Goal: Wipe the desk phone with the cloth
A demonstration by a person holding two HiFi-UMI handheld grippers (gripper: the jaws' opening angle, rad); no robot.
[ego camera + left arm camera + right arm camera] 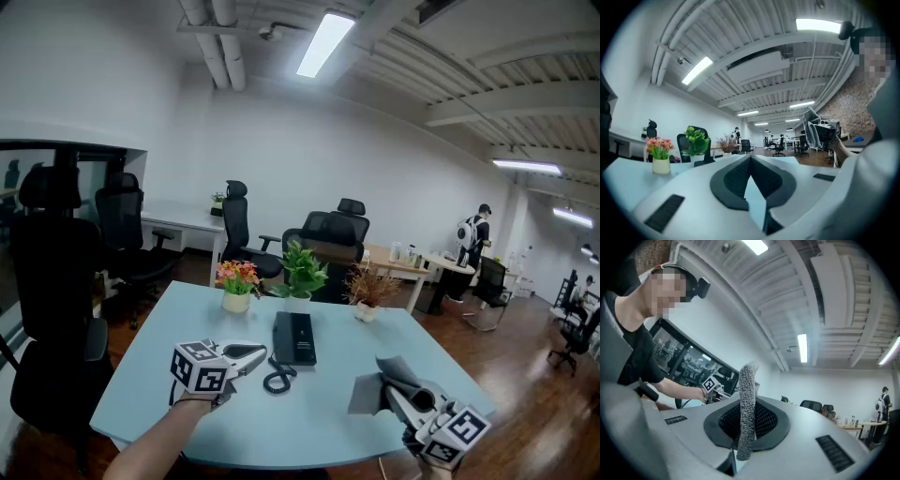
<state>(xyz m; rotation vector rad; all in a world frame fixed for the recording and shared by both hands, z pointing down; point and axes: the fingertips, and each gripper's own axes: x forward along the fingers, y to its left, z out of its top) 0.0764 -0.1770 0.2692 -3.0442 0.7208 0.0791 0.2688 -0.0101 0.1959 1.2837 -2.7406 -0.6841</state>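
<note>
Cloth point(367, 396) tight between right gripper point(394, 392) fingers, left gripper point(261, 352) fingers together, empty; right gripper's rear cut off below.

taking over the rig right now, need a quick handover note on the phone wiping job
Left claw: shut and empty, beside the coiled cord on the phone's near left.
Right claw: shut on the cloth, at the near right of the table, apart from the phone.
Desk phone: lying mid-table.
Done: the cloth is in the grip.
Left: bring the cloth onto the phone and wipe it. The cloth is not on the phone yet.
</note>
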